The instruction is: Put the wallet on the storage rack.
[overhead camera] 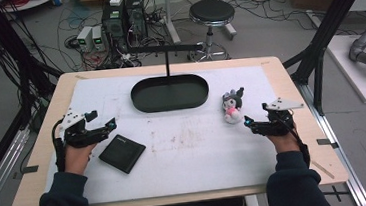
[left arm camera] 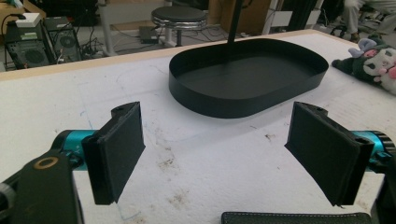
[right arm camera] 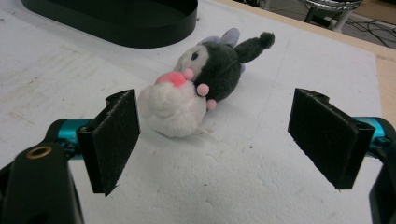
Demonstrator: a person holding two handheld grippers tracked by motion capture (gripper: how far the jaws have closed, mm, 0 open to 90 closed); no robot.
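My right gripper (right arm camera: pixel 219 144) stands wide open just near of the plush toy (right arm camera: pixel 201 88), not touching it. My left gripper (left arm camera: pixel 219 154) gapes empty beside the black wallet (overhead camera: pixel 122 153). No legible writing anywhere.

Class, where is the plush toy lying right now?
In the high view the plush toy lies on the table's right side, between the black tray and the right gripper.

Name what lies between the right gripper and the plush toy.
Nothing: bare white table cover separates right gripper from plush toy, seen in the right gripper view.
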